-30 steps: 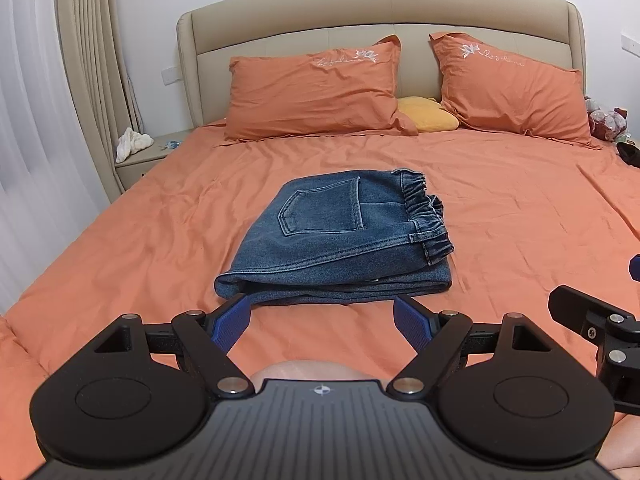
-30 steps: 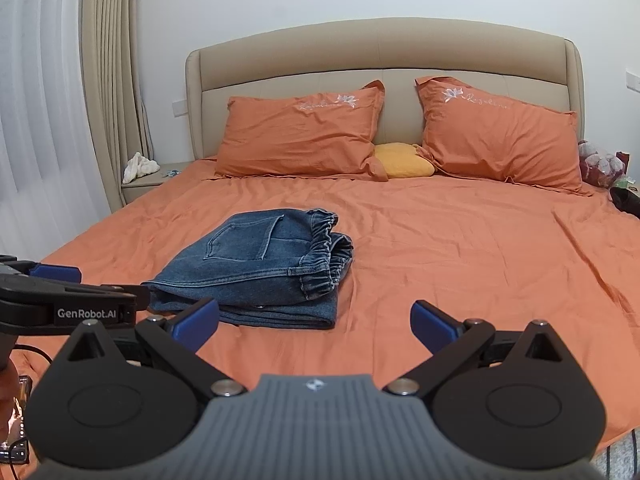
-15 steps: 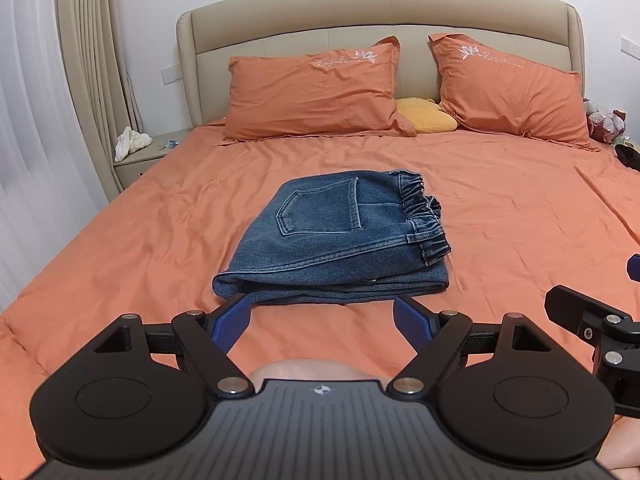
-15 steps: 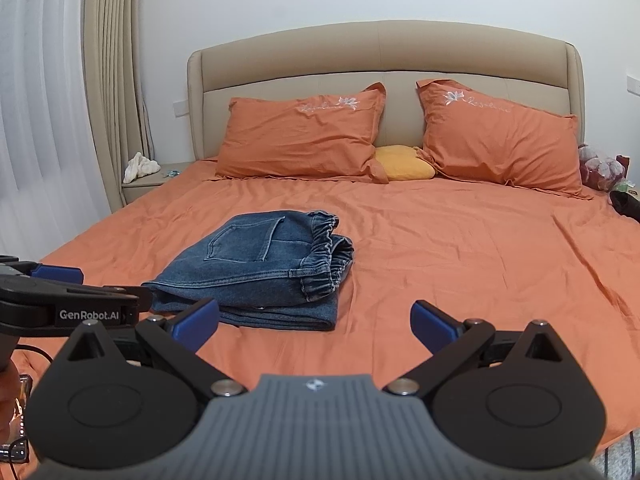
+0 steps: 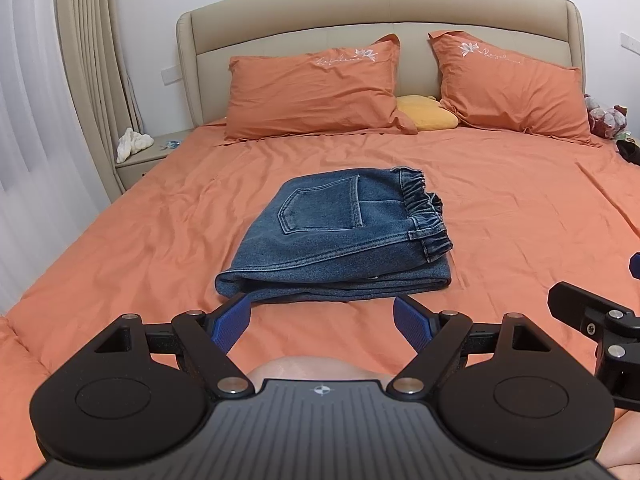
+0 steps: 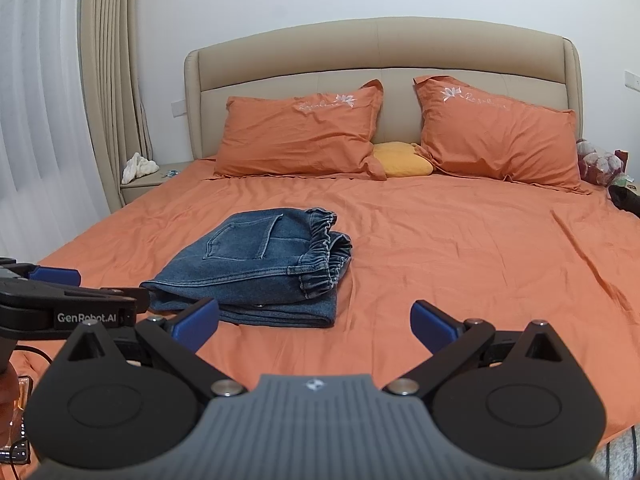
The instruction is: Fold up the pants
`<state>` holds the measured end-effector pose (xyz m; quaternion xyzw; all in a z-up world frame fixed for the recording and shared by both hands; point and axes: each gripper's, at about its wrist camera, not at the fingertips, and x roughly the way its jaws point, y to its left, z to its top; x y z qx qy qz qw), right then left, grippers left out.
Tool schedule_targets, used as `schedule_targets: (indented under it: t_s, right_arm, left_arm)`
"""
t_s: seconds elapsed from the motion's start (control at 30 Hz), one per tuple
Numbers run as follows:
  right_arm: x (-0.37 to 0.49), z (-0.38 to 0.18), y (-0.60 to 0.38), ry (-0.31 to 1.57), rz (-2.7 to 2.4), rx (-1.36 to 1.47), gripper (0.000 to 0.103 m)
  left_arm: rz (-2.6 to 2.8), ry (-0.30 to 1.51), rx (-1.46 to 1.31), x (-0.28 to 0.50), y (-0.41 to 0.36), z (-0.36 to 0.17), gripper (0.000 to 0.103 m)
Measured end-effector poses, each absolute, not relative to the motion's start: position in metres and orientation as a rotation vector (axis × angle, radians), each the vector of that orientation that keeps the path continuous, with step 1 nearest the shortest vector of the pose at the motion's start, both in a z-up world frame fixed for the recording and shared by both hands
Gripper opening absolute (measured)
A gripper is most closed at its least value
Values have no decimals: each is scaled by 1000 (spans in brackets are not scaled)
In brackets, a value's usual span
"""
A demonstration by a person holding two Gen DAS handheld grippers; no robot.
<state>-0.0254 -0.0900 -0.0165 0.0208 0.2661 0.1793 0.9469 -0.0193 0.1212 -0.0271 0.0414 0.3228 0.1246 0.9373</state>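
Far left, a bedside stand [image 5: 154, 156] carries a crumpled white cloth [image 5: 134, 148] beside a beige curtain [image 5: 90, 60]. The bed [image 5: 120, 248], covered by an orange sheet, fills both views and ends at a beige padded headboard [image 5: 380, 4]. Against the headboard lean two orange pillows, the left pillow [image 5: 314, 86] and the right pillow [image 5: 510, 88], with a small yellow cushion [image 5: 428, 112] between them.

The pants [image 5: 340, 236], blue denim, lie folded into a compact stack near the middle of the bed, left of centre in the right wrist view [image 6: 256, 266]. The back pocket faces up, the elastic waistband lies along the right edge, and the rounded fold faces the near left.

The left gripper [image 5: 322, 320] hovers just near of the pants, its jaws released and spread wide, holding nothing; the blue left pad [image 5: 232, 322] overlaps the near left corner of the stack in the picture, and contact cannot be told. The right gripper [image 6: 314, 322] hangs near and to the right of the pants, its jaws likewise released and empty above bare sheet. Each gripper shows at the edge of the other's view. Far right, a stuffed toy [image 5: 604, 114] sits beside the bed.
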Motion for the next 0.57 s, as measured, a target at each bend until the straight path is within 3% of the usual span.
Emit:
schedule_targets:
  t_s: [0.57]
  right_arm:
    - [-26,-18,-92,542,357,52,98]
  left_arm:
    - [250,647,105,-22,121,-25,95]
